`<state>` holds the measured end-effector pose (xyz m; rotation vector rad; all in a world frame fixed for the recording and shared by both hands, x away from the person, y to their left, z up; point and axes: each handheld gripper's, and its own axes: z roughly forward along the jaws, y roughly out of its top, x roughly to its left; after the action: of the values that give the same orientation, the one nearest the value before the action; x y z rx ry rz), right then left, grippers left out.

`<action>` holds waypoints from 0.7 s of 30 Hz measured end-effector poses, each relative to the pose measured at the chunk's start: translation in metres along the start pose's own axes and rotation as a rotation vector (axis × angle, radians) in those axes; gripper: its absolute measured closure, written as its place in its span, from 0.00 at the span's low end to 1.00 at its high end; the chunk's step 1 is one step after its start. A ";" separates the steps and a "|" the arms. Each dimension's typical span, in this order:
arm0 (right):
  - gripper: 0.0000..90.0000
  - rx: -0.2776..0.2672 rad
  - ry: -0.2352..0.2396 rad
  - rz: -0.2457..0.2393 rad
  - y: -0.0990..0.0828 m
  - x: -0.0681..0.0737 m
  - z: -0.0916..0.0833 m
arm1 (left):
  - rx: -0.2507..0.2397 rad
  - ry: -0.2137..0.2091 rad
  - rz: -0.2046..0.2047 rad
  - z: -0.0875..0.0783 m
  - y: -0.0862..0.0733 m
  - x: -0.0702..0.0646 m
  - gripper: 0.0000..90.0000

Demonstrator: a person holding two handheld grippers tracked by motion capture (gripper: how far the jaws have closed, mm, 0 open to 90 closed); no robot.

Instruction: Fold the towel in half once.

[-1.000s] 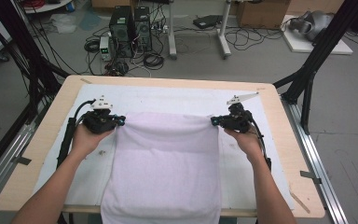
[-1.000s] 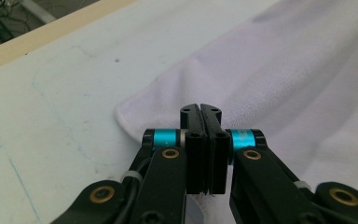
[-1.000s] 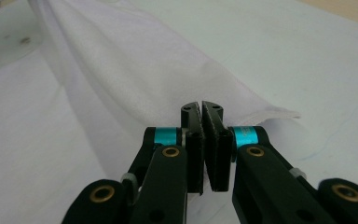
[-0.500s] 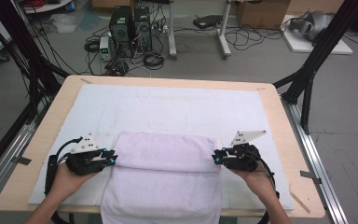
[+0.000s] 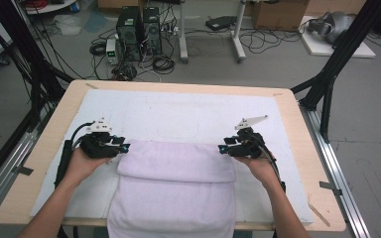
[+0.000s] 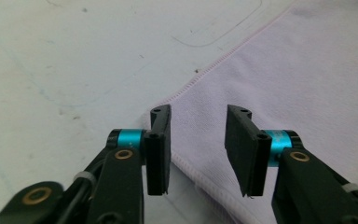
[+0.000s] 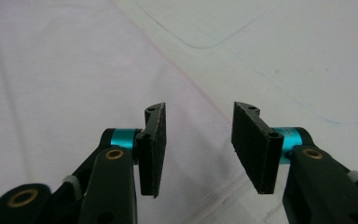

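Towel point(image 5: 176, 173) folded over on desk point(image 5: 25, 198); left gripper point(image 5: 124, 147) and right gripper point(image 5: 222, 148) jaws just opened, empty. Lift clear without snagging the fold.

Each hand-held gripper, left gripper point(image 5: 123, 148) and right gripper point(image 5: 223, 148), has a black frame, flat black ribbed jaws, turquoise collars, brass-coloured pivot screws, a grey three-cornered top plate and a black trailing cable. Forearms are bare, without sleeves.
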<state>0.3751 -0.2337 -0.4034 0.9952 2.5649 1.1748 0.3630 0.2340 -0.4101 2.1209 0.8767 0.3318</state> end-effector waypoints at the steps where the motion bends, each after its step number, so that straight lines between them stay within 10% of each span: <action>1: 0.61 0.012 -0.005 0.014 0.000 -0.003 0.004 | 0.012 0.016 -0.007 0.006 0.000 0.004 0.63; 6: 0.63 0.086 -0.039 0.030 -0.007 -0.015 0.023 | 0.082 0.042 -0.080 0.031 -0.008 0.018 0.60; 15: 0.96 0.115 -0.086 0.010 -0.013 -0.012 0.028 | 0.082 0.069 0.024 0.034 -0.005 0.005 0.94; 21: 0.98 0.095 -0.053 0.022 -0.013 -0.013 0.023 | 0.026 0.072 -0.021 0.021 -0.003 0.011 0.97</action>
<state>0.3875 -0.2338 -0.4297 1.0615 2.5957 1.0255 0.3802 0.2302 -0.4268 2.1340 0.9489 0.3903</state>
